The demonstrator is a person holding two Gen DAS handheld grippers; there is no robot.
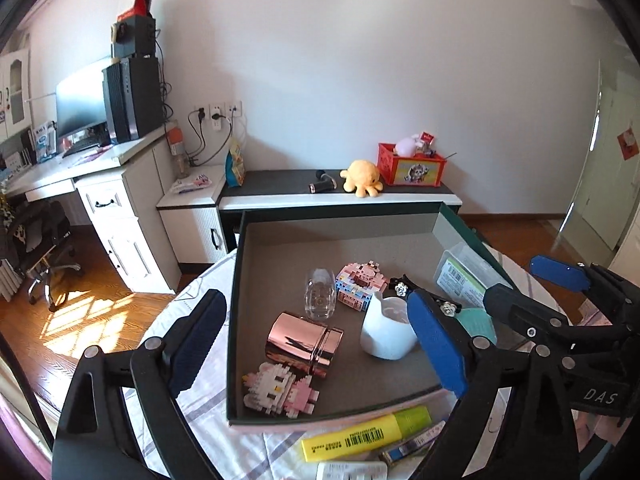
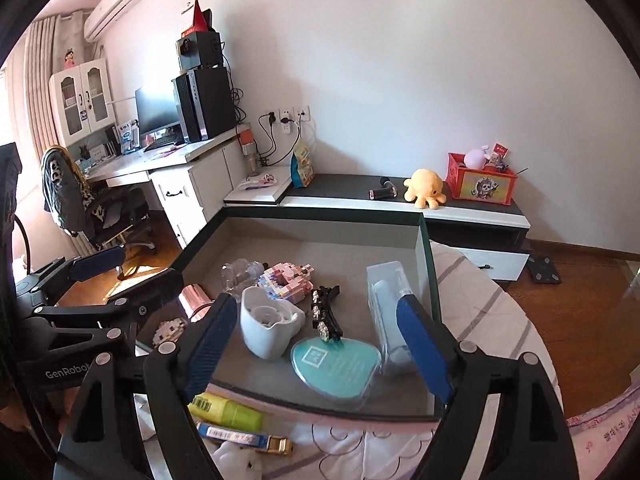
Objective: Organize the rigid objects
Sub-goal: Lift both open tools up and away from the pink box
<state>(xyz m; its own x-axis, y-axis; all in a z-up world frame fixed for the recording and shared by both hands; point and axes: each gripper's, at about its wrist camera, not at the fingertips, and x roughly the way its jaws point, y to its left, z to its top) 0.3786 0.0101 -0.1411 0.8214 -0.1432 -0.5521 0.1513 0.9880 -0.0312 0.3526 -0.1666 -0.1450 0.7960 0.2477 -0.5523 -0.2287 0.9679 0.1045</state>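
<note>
Both grippers hover above the near rim of the box [image 1: 236,280], jaws spread wide, nothing held: left gripper [image 1: 316,344], right gripper [image 2: 316,352].

Already in the box: rose-gold can [image 1: 304,343] on its side, white cup [image 1: 386,330], clear glass [image 1: 320,294], pink brick model [image 1: 360,286], Kitty brick figure [image 1: 280,390] in the near-left corner, black clip [image 2: 326,312], teal case [image 2: 334,364], clear plastic case [image 2: 390,312] against the right wall.

Not yet in, on the cloth just outside the box's near wall: highlighter [image 1: 366,432], a blue-labelled stick [image 2: 230,434] with a gold end, and a white item I can't identify.

Likely next pick is the highlighter. It lies below and behind both sets of fingertips, on the camera side of the near wall, long axis roughly parallel to that wall. It sits between the left fingers' line and off the right gripper's left finger [image 2: 212,344], so my call is that the left is better lined up. Would need to pull back and drop, jaws across the barrel.

Readable: "DAS" and "GenRobot" on the gripper bodies; barcode on the highlighter, text too small.
</note>
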